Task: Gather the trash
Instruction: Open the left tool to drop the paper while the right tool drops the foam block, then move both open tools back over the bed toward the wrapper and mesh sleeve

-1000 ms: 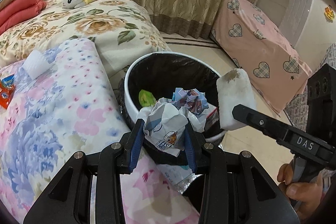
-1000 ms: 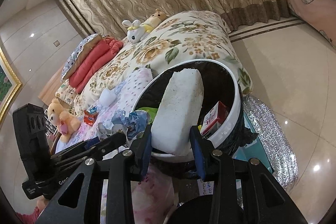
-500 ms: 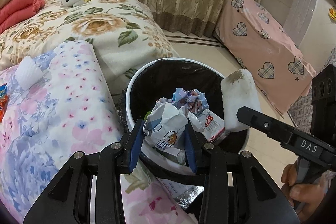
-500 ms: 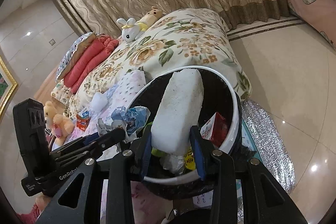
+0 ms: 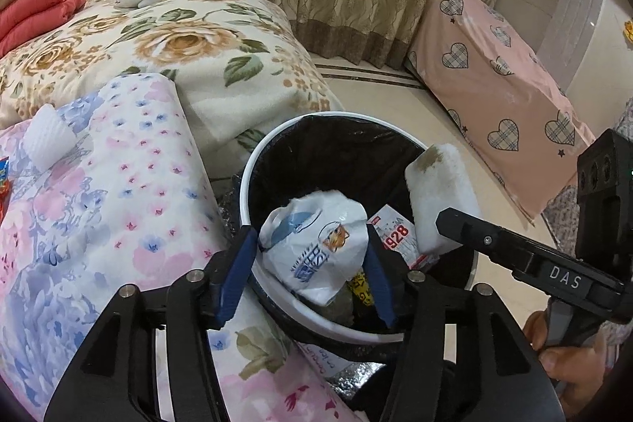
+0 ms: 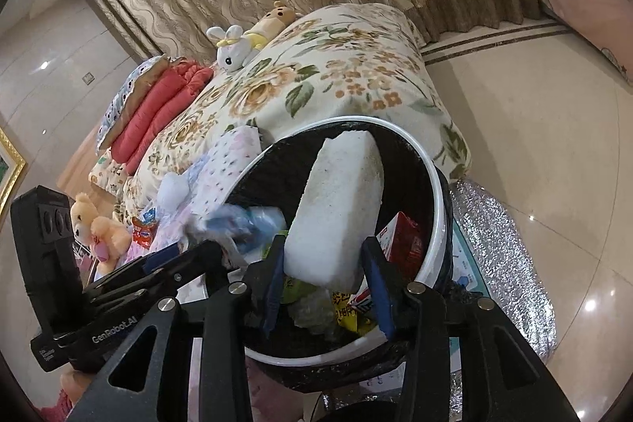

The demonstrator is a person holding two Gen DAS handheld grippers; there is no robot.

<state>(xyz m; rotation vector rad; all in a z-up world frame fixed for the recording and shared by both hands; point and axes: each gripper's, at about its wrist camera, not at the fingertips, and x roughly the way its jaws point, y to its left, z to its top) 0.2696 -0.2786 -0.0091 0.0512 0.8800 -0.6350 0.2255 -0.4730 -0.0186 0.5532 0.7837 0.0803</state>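
A white-rimmed trash bin (image 5: 277, 141) with a black liner stands beside the bed; it also shows in the right wrist view (image 6: 433, 184). My left gripper (image 5: 308, 275) has opened over the bin, and a crumpled white printed wrapper (image 5: 316, 248) sits loose between its blue pads. My right gripper (image 6: 328, 283) is shut on a white foam block (image 6: 340, 208), held over the bin; the block also shows in the left wrist view (image 5: 439, 196). A red and white box (image 5: 395, 232) and other scraps lie in the bin.
A bed with a floral blanket (image 5: 198, 38) and a pink floral pillow (image 5: 99, 216) lies left of the bin. A white foam piece (image 5: 45, 137) lies on the pillow. A pink heart-print box (image 5: 498, 82) stands at right. A silver mat (image 6: 498, 263) lies under the bin.
Both grippers moved lower over the bin. My left gripper's jaws spread apart and the crumpled wrapper slipped down between them. The right gripper still holds the foam block.
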